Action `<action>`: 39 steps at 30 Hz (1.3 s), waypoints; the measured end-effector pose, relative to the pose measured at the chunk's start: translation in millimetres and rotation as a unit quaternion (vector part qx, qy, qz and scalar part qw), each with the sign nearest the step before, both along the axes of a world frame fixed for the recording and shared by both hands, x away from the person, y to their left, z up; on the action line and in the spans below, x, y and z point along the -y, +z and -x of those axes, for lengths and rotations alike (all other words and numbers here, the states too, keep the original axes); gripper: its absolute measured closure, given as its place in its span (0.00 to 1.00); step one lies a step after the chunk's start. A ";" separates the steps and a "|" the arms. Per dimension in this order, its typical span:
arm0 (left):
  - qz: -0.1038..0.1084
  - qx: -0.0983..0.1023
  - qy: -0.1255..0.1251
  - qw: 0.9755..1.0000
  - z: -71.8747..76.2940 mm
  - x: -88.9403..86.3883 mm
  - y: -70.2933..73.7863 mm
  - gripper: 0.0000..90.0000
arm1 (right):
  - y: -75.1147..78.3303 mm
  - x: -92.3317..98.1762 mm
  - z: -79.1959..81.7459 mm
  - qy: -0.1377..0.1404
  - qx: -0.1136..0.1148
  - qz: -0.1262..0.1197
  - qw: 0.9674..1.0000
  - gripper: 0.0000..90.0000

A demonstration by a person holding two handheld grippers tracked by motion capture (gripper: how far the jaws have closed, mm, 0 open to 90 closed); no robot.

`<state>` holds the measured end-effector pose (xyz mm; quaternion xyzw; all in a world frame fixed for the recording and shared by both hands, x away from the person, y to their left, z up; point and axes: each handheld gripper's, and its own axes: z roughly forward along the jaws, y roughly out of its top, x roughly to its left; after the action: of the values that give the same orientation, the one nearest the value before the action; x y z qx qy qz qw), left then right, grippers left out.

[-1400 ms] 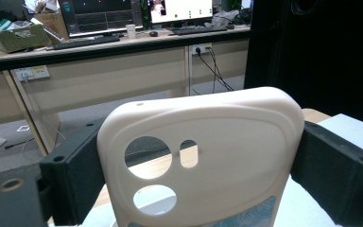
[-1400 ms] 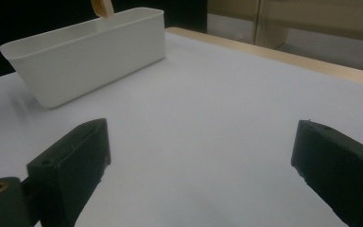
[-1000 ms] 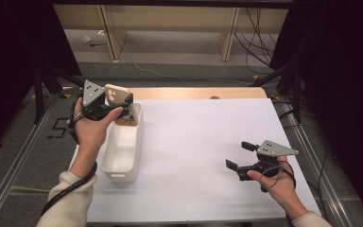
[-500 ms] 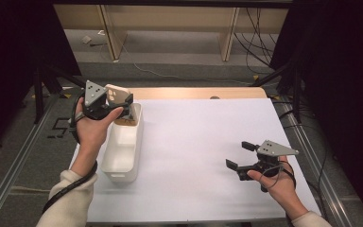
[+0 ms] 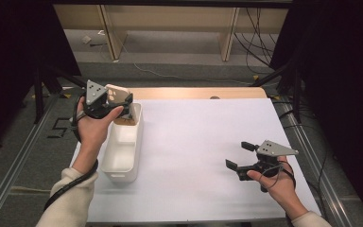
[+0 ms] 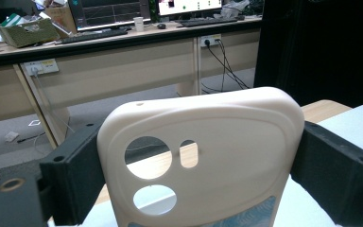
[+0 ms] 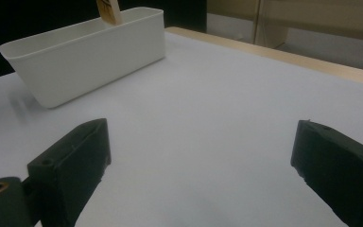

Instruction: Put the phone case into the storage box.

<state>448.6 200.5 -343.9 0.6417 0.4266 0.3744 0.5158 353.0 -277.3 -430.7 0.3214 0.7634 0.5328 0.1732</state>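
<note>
- Up close, the left gripper view reveals three cutouts in one cream phone case (image 6: pixel 203 161), clamped by the left gripper (image 5: pixel 118 103) above one white bin (image 5: pixel 123 151)
- Right gripper (image 5: pixel 242 156): fingers spread, nothing held, over the table (image 5: pixel 194 137)

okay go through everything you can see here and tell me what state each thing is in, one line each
Left gripper: shut on the phone case, held above the far end of the bin.
Phone case: upright between the jaws, camera cutouts at its top.
White bin: upright on the table, open-topped; contents unclear.
Right gripper: open, holding nothing, over the white table.
</note>
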 end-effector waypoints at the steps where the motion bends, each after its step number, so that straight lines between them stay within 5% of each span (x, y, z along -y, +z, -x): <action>1: 0.000 -0.001 0.000 1.000 -0.5 -0.3 -0.5 0.12 | 0.0 -0.1 -0.1 0.000 0.000 0.000 1.000 0.07; 39: -0.005 -0.021 0.010 1.000 -22.0 1.0 -10.5 0.12 | -0.9 -0.5 -0.4 0.002 -0.002 -0.001 1.000 0.07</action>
<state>470.7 199.5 -354.5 0.6476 0.4417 0.3683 0.4998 353.3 -276.8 -431.6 0.3210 0.7640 0.5332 0.1701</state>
